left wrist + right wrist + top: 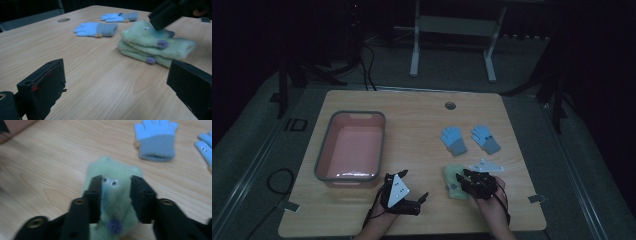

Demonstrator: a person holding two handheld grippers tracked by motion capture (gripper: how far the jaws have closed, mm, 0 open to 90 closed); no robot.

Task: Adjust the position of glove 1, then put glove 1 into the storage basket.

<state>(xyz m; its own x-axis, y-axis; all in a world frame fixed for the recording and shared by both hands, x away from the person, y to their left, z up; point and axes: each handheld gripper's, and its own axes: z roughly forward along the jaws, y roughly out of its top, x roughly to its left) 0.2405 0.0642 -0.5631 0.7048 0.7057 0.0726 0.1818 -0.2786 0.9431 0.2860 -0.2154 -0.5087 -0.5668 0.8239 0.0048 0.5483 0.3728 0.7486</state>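
Right tongs (116, 197) stand apart astride the fuzzy pale-green folded gloves (112, 202) on the wooden desk (50, 170). Left tongs (117, 85) stand apart, empty.

Dim indoor workspace — reads as a lab or recording room rather than a home. A light wood-laminate bench (412, 115) with rounded corners and a round cable port (450, 105) stands alone on grey carpet (452, 70). Behind it, the white metal legs of a frame or second desk (452, 45). Black tripod-like stands (312, 70) at the left and right edges, with cables (369, 70) trailing over the floor — a rigged setup, cameras or lights likely, too dark to tell which. Metal brackets (537, 198) at the near corners of the bench. Surroundings unlit; no household furnishings visible in the dark background.
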